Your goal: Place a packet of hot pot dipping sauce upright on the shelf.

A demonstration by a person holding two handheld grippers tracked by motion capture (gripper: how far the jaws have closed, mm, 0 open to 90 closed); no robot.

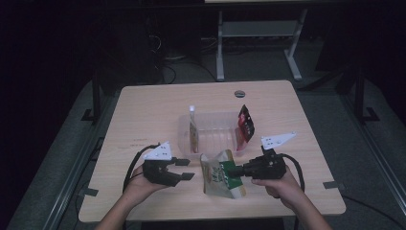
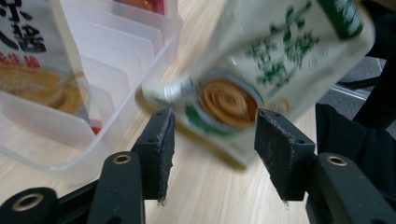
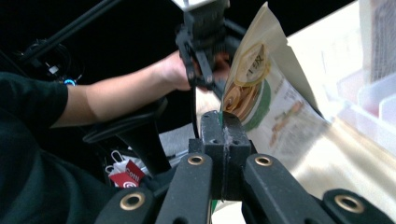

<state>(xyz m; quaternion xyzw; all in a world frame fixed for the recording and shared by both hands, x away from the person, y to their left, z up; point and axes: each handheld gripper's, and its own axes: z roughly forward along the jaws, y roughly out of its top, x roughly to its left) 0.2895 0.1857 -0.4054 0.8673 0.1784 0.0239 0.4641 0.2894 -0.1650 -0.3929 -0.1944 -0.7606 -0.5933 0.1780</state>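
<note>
A white and green snack bag (image 1: 218, 178) hangs tilted just above the table's front middle. My right gripper (image 1: 231, 169) is shut on its green edge. In the right gripper view the two jaws (image 3: 223, 133) pinch the bag (image 3: 261, 88) at its lower rim. My left gripper (image 1: 187, 169) is just left of the bag, open, jaws pointing at it. In the left gripper view the bag (image 2: 271, 60) hangs just beyond the parted jaws (image 2: 212, 140), and the pads are not pressing on it.
A clear plastic bin (image 1: 213, 139) with dividers stands behind the bag. An orange and white packet (image 1: 193, 133) stands upright at its left end, and a red and black packet (image 1: 245, 125) leans at its right end. A round grommet (image 1: 239, 93) sits near the far edge.
</note>
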